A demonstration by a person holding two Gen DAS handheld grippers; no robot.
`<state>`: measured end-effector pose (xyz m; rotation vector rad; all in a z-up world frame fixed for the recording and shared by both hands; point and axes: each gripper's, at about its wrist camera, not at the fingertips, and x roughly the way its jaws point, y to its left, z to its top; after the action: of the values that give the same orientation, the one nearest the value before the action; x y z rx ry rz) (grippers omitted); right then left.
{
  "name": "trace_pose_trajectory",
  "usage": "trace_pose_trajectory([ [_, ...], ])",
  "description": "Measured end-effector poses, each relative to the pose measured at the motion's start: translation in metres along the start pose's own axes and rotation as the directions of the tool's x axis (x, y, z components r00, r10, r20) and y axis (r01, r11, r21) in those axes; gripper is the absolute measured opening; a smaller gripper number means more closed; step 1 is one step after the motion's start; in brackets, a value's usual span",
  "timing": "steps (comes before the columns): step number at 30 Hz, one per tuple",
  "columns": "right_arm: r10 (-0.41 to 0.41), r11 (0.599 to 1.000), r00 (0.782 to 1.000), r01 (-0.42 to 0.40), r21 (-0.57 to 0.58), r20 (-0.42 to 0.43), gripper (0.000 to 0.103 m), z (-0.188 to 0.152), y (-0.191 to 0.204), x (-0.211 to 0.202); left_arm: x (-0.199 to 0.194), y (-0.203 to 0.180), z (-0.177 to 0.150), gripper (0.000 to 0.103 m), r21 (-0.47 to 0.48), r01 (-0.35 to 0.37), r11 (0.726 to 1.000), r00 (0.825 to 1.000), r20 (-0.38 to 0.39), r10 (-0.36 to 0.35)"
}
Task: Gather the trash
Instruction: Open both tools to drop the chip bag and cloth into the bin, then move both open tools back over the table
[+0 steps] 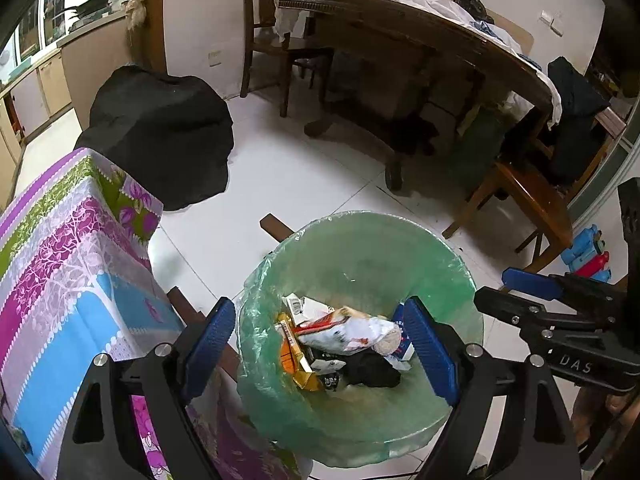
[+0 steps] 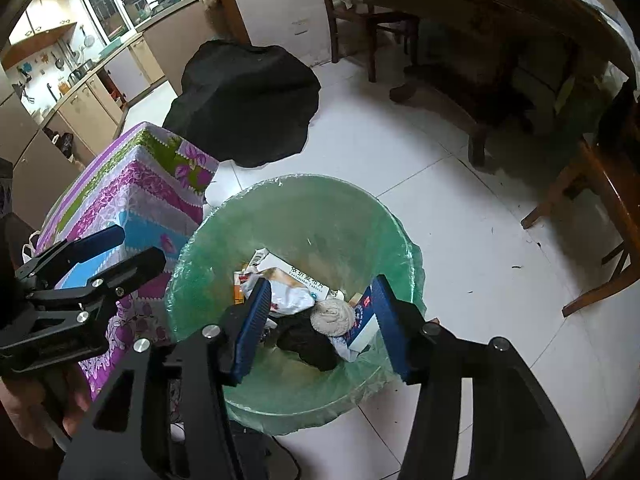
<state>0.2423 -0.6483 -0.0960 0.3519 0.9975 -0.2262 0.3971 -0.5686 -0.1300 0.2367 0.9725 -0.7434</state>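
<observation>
A bin lined with a green plastic bag (image 1: 360, 220) (image 2: 304, 184) stands on the white tile floor. In it lie a crumpled white wrapper (image 1: 348, 332), an orange packet (image 1: 290, 354), a white medicine box (image 2: 304, 276), a beige rag ball (image 2: 334, 314) and a black cloth (image 2: 308, 344). My left gripper (image 1: 320, 344) hovers over the bin, jaws wide apart and nothing between the blue pads. My right gripper (image 2: 322, 328) also hangs above the bin, open and empty. Each gripper shows in the other's view: the right gripper (image 1: 508, 296) and the left gripper (image 2: 124, 254).
A small table under a purple, blue and green cloth (image 1: 72, 260) (image 2: 132, 200) stands left of the bin. Behind it sits a black covered bulk (image 1: 160, 132). A wooden dining table (image 1: 420, 28) and chairs (image 1: 532, 200) fill the right. Blue and red bottles (image 1: 588, 252) lie on the floor.
</observation>
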Motion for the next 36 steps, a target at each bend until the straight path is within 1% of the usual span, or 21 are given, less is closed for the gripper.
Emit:
trace_pose_trajectory([
  [15,0.005,1.0,1.0,-0.005,-0.004,0.006,0.051,-0.001,0.001,-0.002,-0.006,-0.001,-0.002,0.085,0.009,-0.015,1.0,1.0,0.008,0.015],
  [17,0.004,1.0,1.0,-0.004,-0.005,0.014,0.054,-0.001,0.002,-0.004,-0.009,-0.001,-0.003,0.085,0.011,-0.016,1.0,1.0,0.01,0.016],
  [20,-0.011,1.0,0.996,0.013,-0.025,0.085,0.062,-0.005,0.008,-0.018,-0.019,0.003,-0.01,0.085,0.016,-0.02,1.0,1.0,0.017,0.02],
  [22,-0.011,0.999,0.987,0.018,-0.042,0.161,0.075,-0.011,0.014,-0.035,-0.027,0.008,-0.016,0.086,0.019,-0.021,1.0,0.999,0.026,0.021],
  [23,-0.017,0.998,0.98,0.027,-0.049,0.199,0.078,-0.016,0.017,-0.043,-0.032,0.011,-0.02,0.087,0.02,-0.022,1.0,0.999,0.033,0.022],
  [25,-0.03,0.995,0.957,0.055,-0.079,0.289,0.088,-0.032,0.027,-0.062,-0.044,0.021,-0.031,0.087,0.022,-0.026,0.999,0.999,0.046,0.025],
  [27,-0.019,0.994,0.938,0.054,-0.092,0.346,0.091,-0.05,0.035,-0.073,-0.056,0.036,-0.044,0.088,0.023,-0.038,0.999,0.998,0.058,0.036],
  [29,0.018,0.995,0.924,0.022,-0.101,0.383,0.091,-0.073,0.045,-0.081,-0.072,0.058,-0.06,0.088,0.003,-0.044,0.999,0.996,0.076,0.043],
  [33,0.083,0.991,0.912,-0.033,-0.131,0.401,0.092,-0.112,0.068,-0.082,-0.113,0.113,-0.097,0.088,-0.071,-0.059,0.996,0.991,0.117,0.067],
  [36,0.121,0.986,0.912,-0.063,-0.158,0.393,0.092,-0.137,0.09,-0.077,-0.15,0.166,-0.129,0.089,-0.147,-0.094,0.985,0.983,0.144,0.115],
])
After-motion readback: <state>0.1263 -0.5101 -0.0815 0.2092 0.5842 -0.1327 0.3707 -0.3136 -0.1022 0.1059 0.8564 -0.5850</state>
